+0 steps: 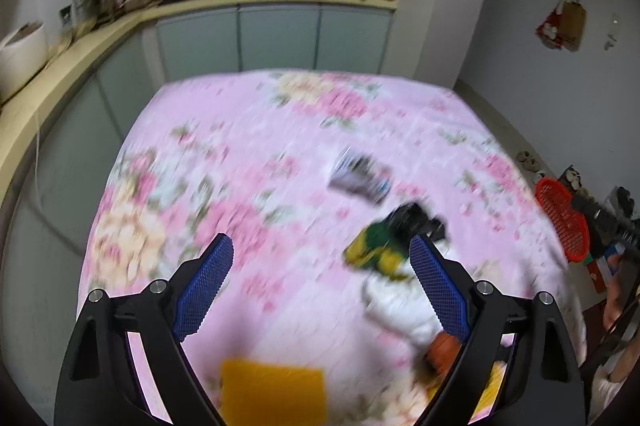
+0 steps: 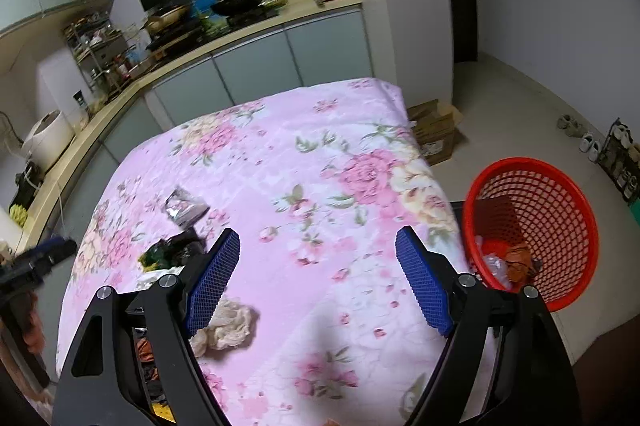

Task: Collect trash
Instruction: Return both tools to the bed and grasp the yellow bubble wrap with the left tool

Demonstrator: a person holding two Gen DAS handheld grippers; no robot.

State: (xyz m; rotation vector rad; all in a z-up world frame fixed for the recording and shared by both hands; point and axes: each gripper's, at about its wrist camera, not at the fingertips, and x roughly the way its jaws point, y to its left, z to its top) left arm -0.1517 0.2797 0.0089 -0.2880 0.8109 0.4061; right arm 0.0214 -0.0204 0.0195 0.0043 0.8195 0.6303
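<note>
Both spread, pinching nothing: left hand-held gripper [image 1: 320,258], right hand-held gripper [image 2: 318,254]. Wrappers [image 1: 376,254] and tissue [image 2: 232,322] scattered just ahead on worktop [image 2: 320,146]; basket [image 2: 560,210] right of right one, placed for drops.

We see the table [image 2: 360,130] in front of the counter [image 2: 256,26]. On it, a foil packet [image 2: 185,207] lies behind a crumpled wrapper [image 2: 168,252], with a tissue wad [image 2: 230,324] nearest us. The basket [image 2: 560,210] stands off the table's right edge, trash inside.
</note>
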